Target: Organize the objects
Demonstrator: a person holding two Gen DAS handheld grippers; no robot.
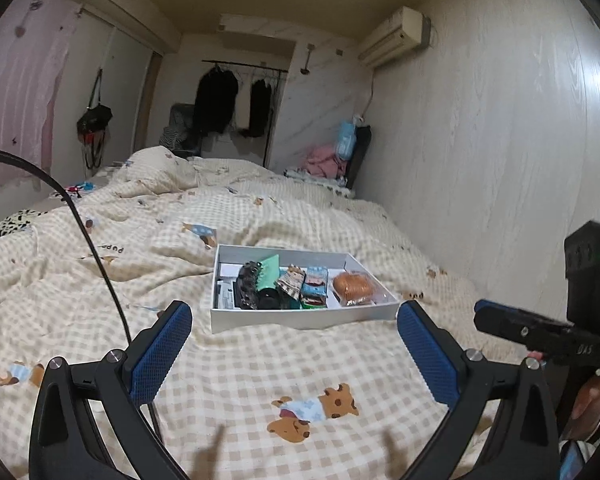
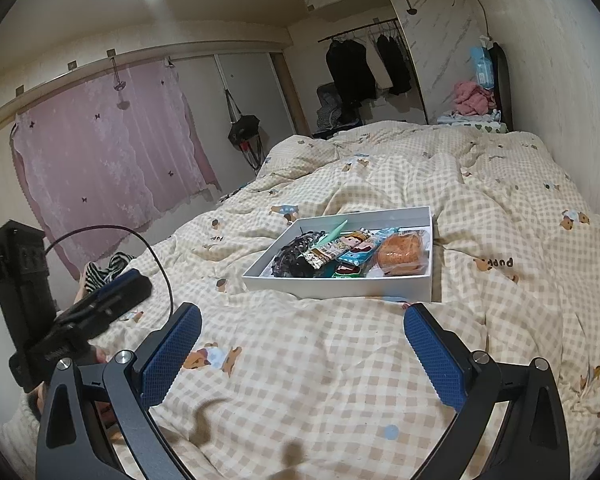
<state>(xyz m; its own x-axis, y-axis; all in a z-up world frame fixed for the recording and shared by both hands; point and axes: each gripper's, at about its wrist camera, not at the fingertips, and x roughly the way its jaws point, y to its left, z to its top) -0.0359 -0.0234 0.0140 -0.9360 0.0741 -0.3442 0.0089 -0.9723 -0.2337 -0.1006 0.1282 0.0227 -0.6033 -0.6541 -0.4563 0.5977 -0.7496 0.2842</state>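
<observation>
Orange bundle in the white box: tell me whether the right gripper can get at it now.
Probably yes. The right gripper is open and empty, over bare quilt short of the white box. The orange bundle lies uncovered on top at the box's right end.

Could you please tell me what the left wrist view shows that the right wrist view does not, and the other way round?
Only the left wrist view shows the air conditioner high on the wall, and the right gripper from the side.

Only the right wrist view shows the full spread of the pink curtain, of which the left wrist view catches only an edge, and the left gripper from the side.

Both show the white box of small items resting on the checked bedcover, the dark clothes hanging on a rail, and open jaws holding nothing.
</observation>
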